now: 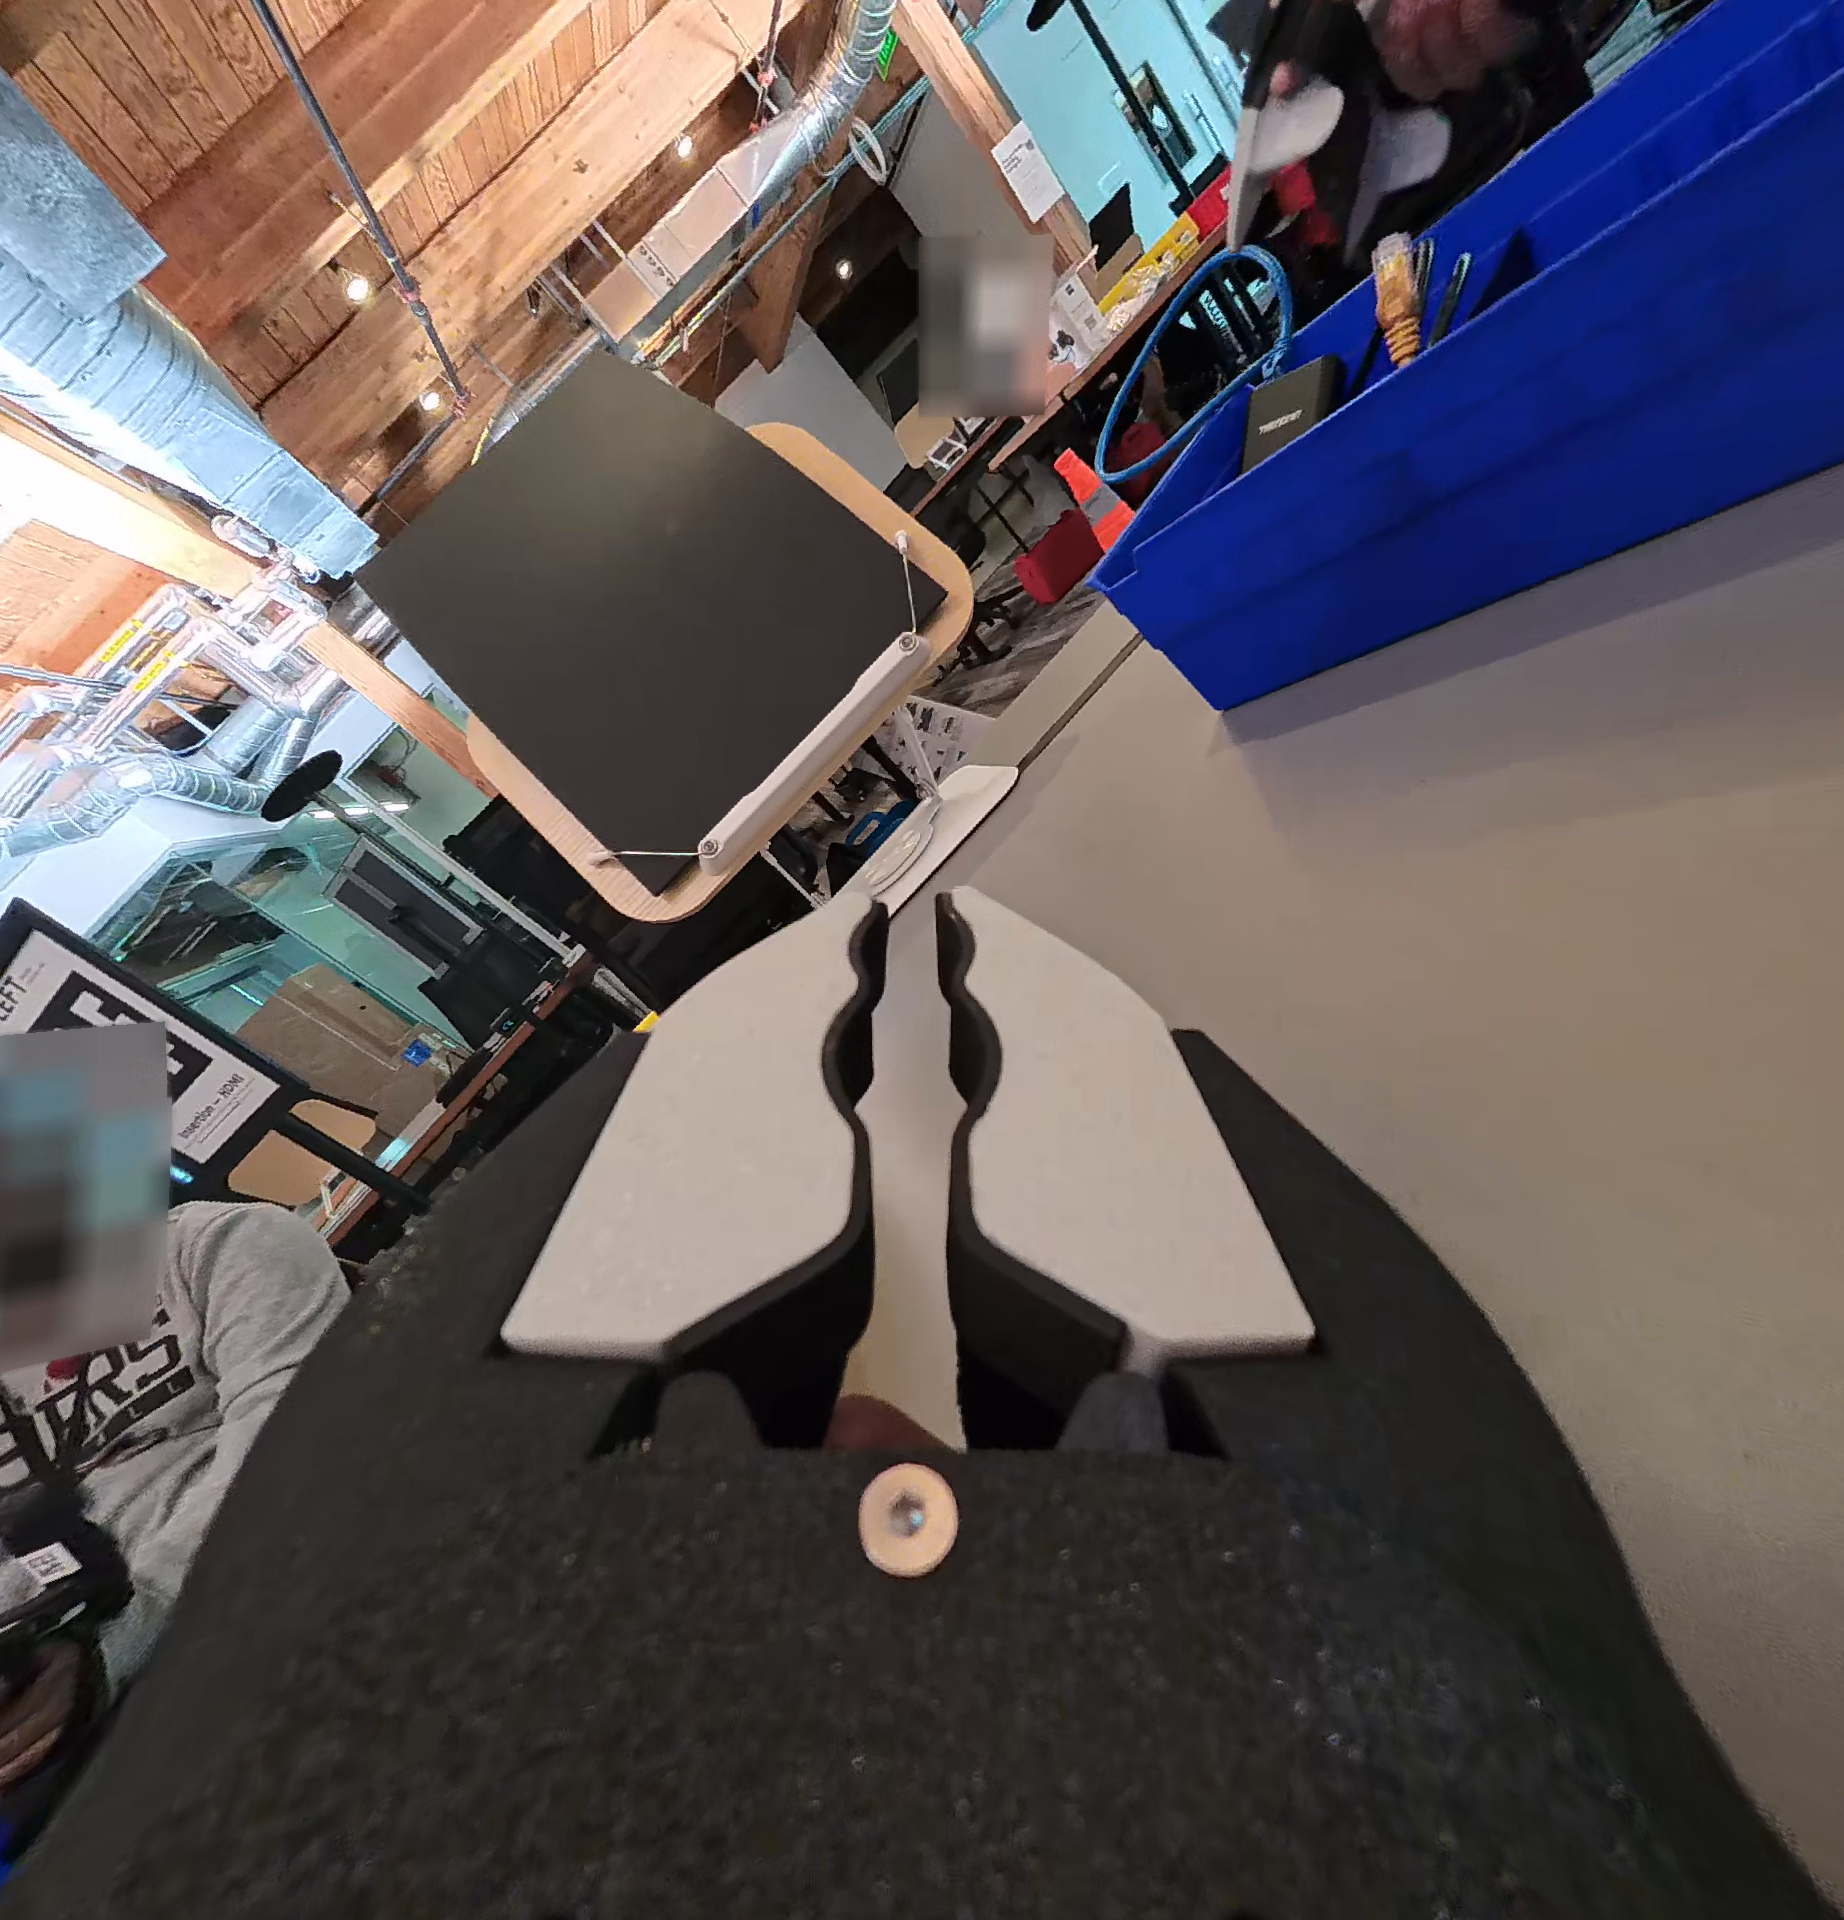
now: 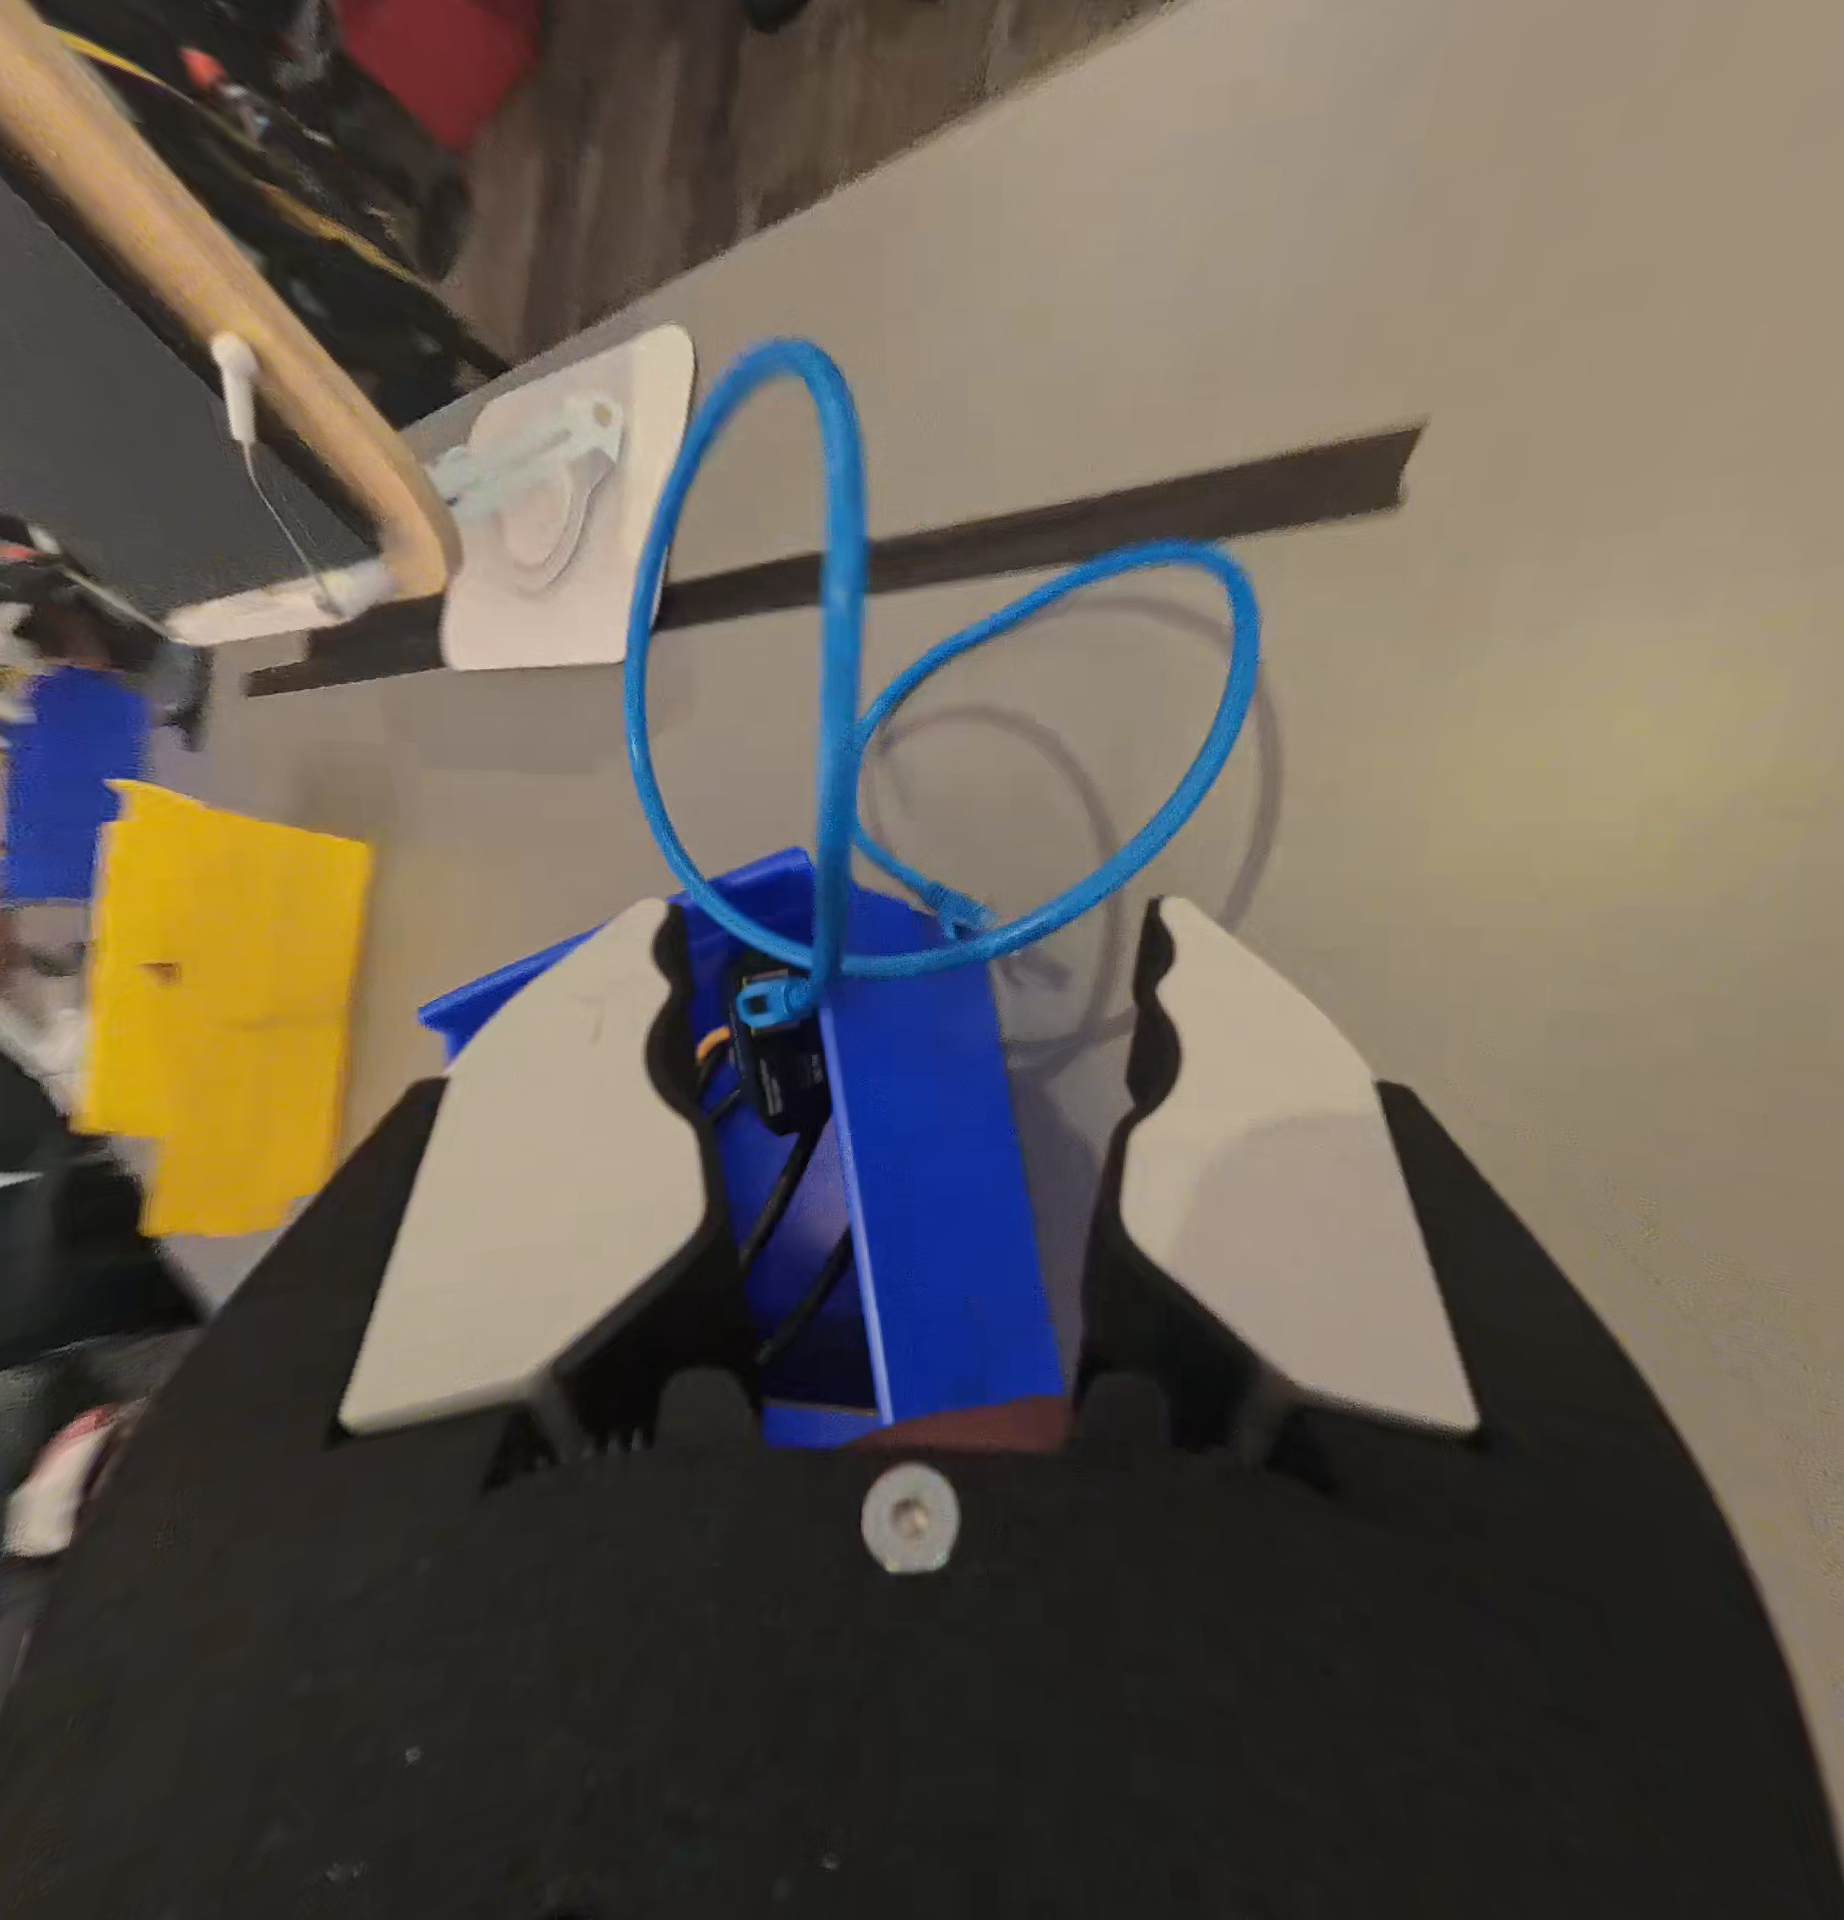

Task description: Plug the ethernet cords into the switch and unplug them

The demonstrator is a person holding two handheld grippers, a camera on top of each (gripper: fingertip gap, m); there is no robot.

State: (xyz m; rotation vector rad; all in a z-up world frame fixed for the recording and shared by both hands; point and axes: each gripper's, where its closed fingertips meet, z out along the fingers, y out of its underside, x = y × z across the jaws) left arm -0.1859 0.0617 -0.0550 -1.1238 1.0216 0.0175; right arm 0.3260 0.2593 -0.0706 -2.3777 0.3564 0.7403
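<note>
our right hand-held gripper [image 2: 902,997] gaped wide above the blue bin [image 2: 933,1174]; it could snag the looped blue cord [image 2: 840,665]. the left hand-held gripper [image 1: 910,920] was nearly closed, empty.

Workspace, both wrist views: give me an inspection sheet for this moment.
Surface: grey table, mostly bare.
Job's things: black switch inside blue bin.
Clutter: yellow sheet at left, white stand base.
Grippers: left gripper nearly shut, empty; right gripper open above the bin.
Cables: blue ethernet cord looping up from the switch; orange-tipped cord in the bin.
Surroundings: workshop, wooden ceiling, ducts, people nearby.
</note>
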